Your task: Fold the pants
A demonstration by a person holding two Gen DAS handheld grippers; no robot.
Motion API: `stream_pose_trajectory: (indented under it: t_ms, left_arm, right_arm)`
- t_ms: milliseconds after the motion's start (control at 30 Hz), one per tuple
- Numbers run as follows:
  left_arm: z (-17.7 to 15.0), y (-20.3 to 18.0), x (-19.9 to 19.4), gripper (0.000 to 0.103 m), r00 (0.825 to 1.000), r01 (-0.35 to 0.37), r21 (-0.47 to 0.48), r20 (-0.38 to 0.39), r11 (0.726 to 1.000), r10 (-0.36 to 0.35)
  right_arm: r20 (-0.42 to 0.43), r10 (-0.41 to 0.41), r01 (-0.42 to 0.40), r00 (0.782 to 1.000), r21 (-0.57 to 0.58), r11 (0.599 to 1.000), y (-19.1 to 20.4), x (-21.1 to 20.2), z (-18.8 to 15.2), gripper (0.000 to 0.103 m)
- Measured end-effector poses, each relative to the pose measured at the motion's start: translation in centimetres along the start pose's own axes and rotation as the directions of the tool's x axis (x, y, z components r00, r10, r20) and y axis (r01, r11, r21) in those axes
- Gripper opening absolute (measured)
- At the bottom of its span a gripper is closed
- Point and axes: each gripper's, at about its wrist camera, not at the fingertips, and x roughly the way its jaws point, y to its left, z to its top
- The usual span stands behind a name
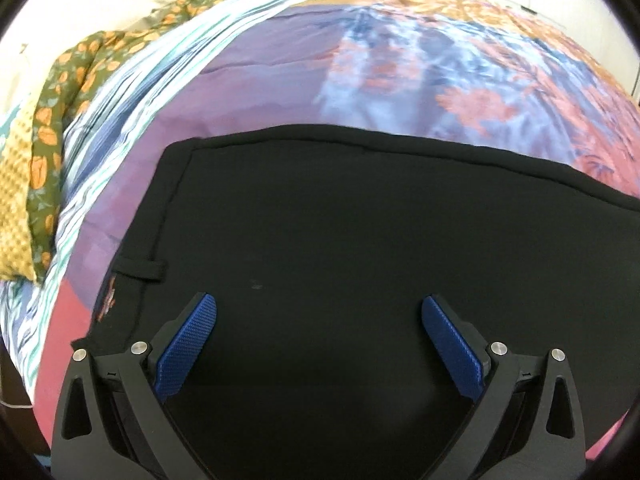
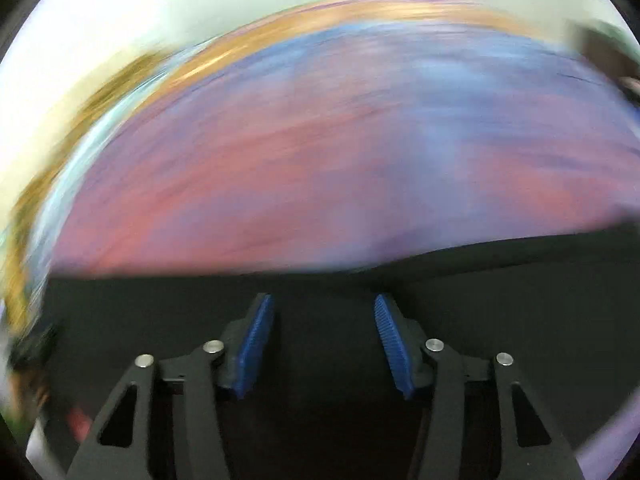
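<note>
**Over the bedspread: black pants spread flat, both claws hanging loose above them**

On the bed, the black pants [image 1: 360, 220] are laid out flat across a purple, pink and blue patterned bedspread [image 1: 280, 64]. From the left wrist view, the left gripper [image 1: 319, 308] is seen right over the dark cloth, pointed down at it, blue pads [image 1: 186, 344] spread wide with nothing pinched between them. A belt loop [image 1: 140, 268] can be made out just up and left of the left finger, near the garment's edge. A green-and-orange floral cloth [image 1: 52, 120] is bunched along the far left side of the bed.

The right wrist view is badly smeared. The right gripper [image 2: 324, 304] is still made out over the pants [image 2: 500, 288], fingers parted and released, nothing gripped.
</note>
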Motion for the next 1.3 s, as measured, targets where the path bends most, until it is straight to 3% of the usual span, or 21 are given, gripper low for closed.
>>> stream_pose_trajectory:
  t_ms: [100,200,267,333,433,500,567,600,667,833,867,900,1000,1100,1200,1300]
  left_arm:
    - [-0.2,0.5,-1.3,0.102,1.0,0.0,-0.033,-0.014,0.999,-0.001]
    - [-2.3,-0.8,-5.1,0.102,0.995,0.097,-0.033,0.016,0.995,-0.097]
    - [-4.0,-2.6,-7.8,0.102,0.984,0.176,0.006,0.019,0.984,-0.176]
    - [-7.2,-5.6,-11.0,0.102,0.958,0.287,0.071,-0.011,0.955,-0.287]
    - [-13.1,-10.8,-15.0,0.102,0.891,0.454,0.18,-0.1,0.873,-0.442]
    - [-16.5,-13.7,-16.1,0.102,0.861,0.509,0.252,-0.167,0.823,-0.481]
    - [-19.3,-15.3,-15.6,0.102,0.868,0.495,0.302,-0.21,0.814,-0.45]
    - [-20.1,-15.2,-15.3,0.102,0.886,0.464,0.323,-0.197,0.825,-0.421]
    - [-20.3,-13.9,-15.4,0.102,0.895,0.446,0.333,-0.169,0.83,-0.413]
    - [-19.1,-6.1,-13.8,0.102,0.951,0.301,0.204,-0.139,0.932,-0.277]
    - [-19.1,-4.5,-13.3,0.102,0.956,0.282,0.169,-0.139,0.945,-0.26]
    - [-19.0,-2.6,-12.8,0.102,0.954,0.283,0.123,-0.137,0.951,-0.266]
    - [-19.0,-0.7,-12.7,0.102,0.945,0.315,0.102,-0.127,0.944,-0.302]
    - [-19.3,-1.8,-12.5,0.103,0.961,0.268,0.156,-0.119,0.951,-0.251]
    - [-19.4,-2.5,-12.6,0.103,0.966,0.243,0.147,-0.125,0.959,-0.226]
    - [-17.8,-2.1,-13.4,0.102,0.952,0.287,0.094,-0.142,0.953,-0.273]
  right_arm:
    - [0.013,-0.225,0.222,0.974,0.117,0.968,-8.7,-3.6,-0.4,0.057]
    - [0.091,-0.201,0.196,0.975,0.055,0.979,-9.6,-8.8,-3.4,0.062]
    - [0.122,-0.101,0.103,0.987,-0.01,0.995,-7.3,-12.5,-7.2,0.068]
    - [0.112,0.056,-0.051,0.992,-0.041,0.998,-3.6,-16.0,-12.6,0.072]
    - [0.06,0.267,-0.26,0.962,-0.094,0.961,3.0,-19.3,-21.2,0.079]
    - [-0.004,0.36,-0.358,0.933,-0.12,0.926,7.2,-19.7,-26.5,0.079]
    - [-0.053,0.373,-0.376,0.926,-0.112,0.92,9.7,-19.3,-30.4,0.079]
    - [-0.068,0.362,-0.367,0.93,-0.101,0.925,9.7,-18.6,-31.0,0.079]
    - [-0.076,0.305,-0.31,0.949,-0.079,0.947,9.5,-19.2,-33.8,0.079]
    - [-0.062,0.272,-0.273,0.96,-0.011,0.962,7.7,-19.6,-33.2,0.079]
    - [-0.068,0.275,-0.276,0.959,-0.001,0.961,7.5,-19.1,-32.7,0.08]
    - [-0.07,0.277,-0.277,0.958,0.009,0.961,7.3,-18.9,-32.7,0.081]
    - [-0.053,0.267,-0.267,0.962,0.008,0.964,7.6,-18.0,-32.4,0.09]
    - [-0.042,0.246,-0.247,0.968,-0.018,0.969,9.1,-17.3,-32.2,0.103]
    - [-0.076,0.168,-0.173,0.983,-0.071,0.982,10.3,-16.7,-32.2,0.103]
    - [-0.13,0.095,-0.116,0.987,-0.162,0.98,11.6,-16.5,-31.9,0.103]
